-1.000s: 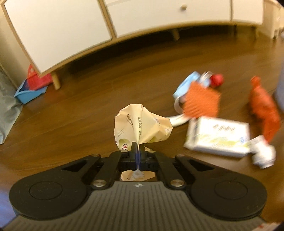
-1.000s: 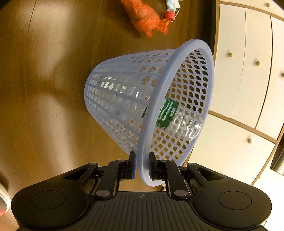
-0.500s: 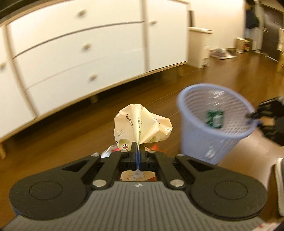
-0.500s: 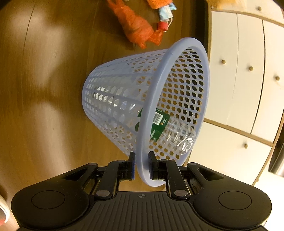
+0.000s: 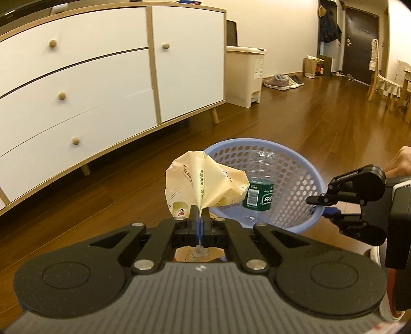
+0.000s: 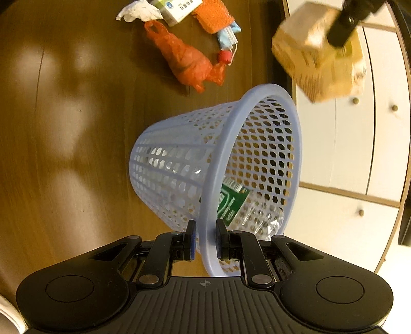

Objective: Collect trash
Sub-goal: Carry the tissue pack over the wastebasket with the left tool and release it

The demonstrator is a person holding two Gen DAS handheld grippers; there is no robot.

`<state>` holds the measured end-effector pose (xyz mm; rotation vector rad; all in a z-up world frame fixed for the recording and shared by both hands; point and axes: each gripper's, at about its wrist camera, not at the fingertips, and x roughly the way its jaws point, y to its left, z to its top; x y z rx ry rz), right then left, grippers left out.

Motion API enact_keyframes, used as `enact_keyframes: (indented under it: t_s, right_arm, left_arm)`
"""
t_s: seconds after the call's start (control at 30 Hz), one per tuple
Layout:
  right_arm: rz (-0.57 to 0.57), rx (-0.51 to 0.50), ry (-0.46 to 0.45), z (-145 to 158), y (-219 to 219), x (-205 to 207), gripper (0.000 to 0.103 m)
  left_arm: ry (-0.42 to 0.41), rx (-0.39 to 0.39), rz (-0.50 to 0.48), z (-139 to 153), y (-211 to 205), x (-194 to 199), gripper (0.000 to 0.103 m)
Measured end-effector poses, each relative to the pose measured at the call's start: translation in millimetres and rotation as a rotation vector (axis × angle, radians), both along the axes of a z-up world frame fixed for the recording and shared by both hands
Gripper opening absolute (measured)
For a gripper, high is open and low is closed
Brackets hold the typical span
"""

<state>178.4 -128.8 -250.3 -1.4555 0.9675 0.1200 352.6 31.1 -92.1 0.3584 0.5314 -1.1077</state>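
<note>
In the left wrist view, the left gripper (image 5: 199, 218) had its two fingers pressed tight together on a crumpled yellow wrapper (image 5: 203, 183). The wrapper puffed out above the fingertips, and a bit of it showed below them too. Just behind the wrapper was a light purple basket (image 5: 303, 185) with holes all over it, held off the wooden floor (image 5: 295, 118). A clear bottle (image 5: 259, 195) with a green label lay inside it. On the far side, the right gripper (image 5: 319, 205) pinched the basket's rim, and a person's hand (image 5: 400, 160) showed behind it. A white cabinet (image 5: 77, 84) with round knobs stood on the left, with a cream bin (image 5: 244, 77) beside it.

In the right wrist view, the right gripper (image 6: 204, 237) had its fingers a little apart, one inside and one outside the basket's (image 6: 179, 164) rim, clamped on it. The basket was tipped on its side, and the bottle (image 6: 241, 208) lay in it. The wrapper (image 6: 318, 59) was up in the top right, blurry, above the open mouth of the basket. On the floor (image 6: 64, 128) past the basket lay an orange bag (image 6: 182, 60), a white tissue (image 6: 138, 12), a small box (image 6: 177, 7), an orange net (image 6: 213, 15) and a blue mask (image 6: 228, 36).
</note>
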Motion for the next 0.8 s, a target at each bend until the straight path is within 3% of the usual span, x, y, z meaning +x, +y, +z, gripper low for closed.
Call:
enact_keyframes:
  t_s: [0.8]
  right_arm:
    - [0.168,-0.059,0.005,-2,0,-35,0.010]
  left_arm:
    - [-0.010,0.011,-0.060,-8,-36,3,0.000]
